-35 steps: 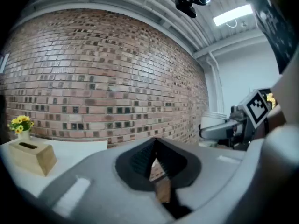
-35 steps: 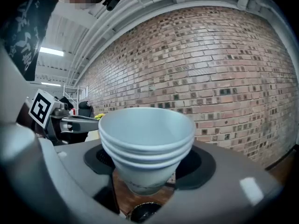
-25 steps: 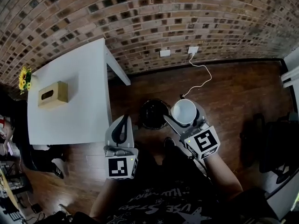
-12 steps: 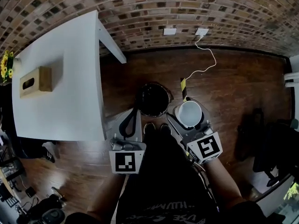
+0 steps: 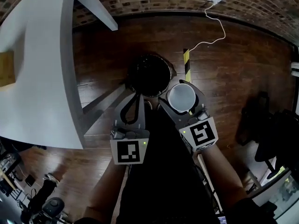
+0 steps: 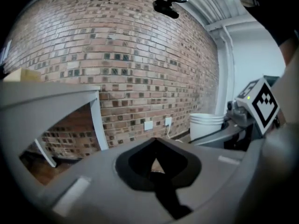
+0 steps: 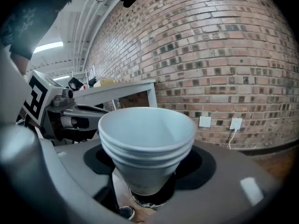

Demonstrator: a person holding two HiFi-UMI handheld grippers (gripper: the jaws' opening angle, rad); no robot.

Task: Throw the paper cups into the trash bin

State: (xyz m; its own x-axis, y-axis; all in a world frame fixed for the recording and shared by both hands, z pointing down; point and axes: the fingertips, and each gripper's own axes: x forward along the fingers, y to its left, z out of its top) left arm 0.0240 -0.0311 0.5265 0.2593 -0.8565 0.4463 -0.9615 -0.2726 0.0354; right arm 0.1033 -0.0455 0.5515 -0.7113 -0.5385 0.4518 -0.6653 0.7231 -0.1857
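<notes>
A stack of white paper cups [image 5: 181, 98] stands upright, mouth up, with my right gripper [image 5: 182, 89] shut on it. In the right gripper view the cups [image 7: 147, 141] fill the middle, the jaws pressing on their lower part. The black round trash bin [image 5: 149, 74] stands on the wooden floor just beyond and left of the cups. My left gripper [image 5: 136, 97] is beside the right one, shut with nothing in it, its tips near the bin's near rim. In the left gripper view its jaws meet at the tip, and the cups [image 6: 206, 125] show at the right.
A white table [image 5: 42, 78] stands at the left with a tan tissue box [image 5: 5, 68] on it. A yellow-black tape strip [image 5: 187, 62] and a white cable [image 5: 219, 31] lie on the floor behind the bin. Dark chairs [image 5: 261, 120] stand at the right. A brick wall runs behind.
Both grippers have sunk toward the floor and come closer to the bin, which now looks larger. The cups stay held in the right gripper. The left gripper stays shut.
</notes>
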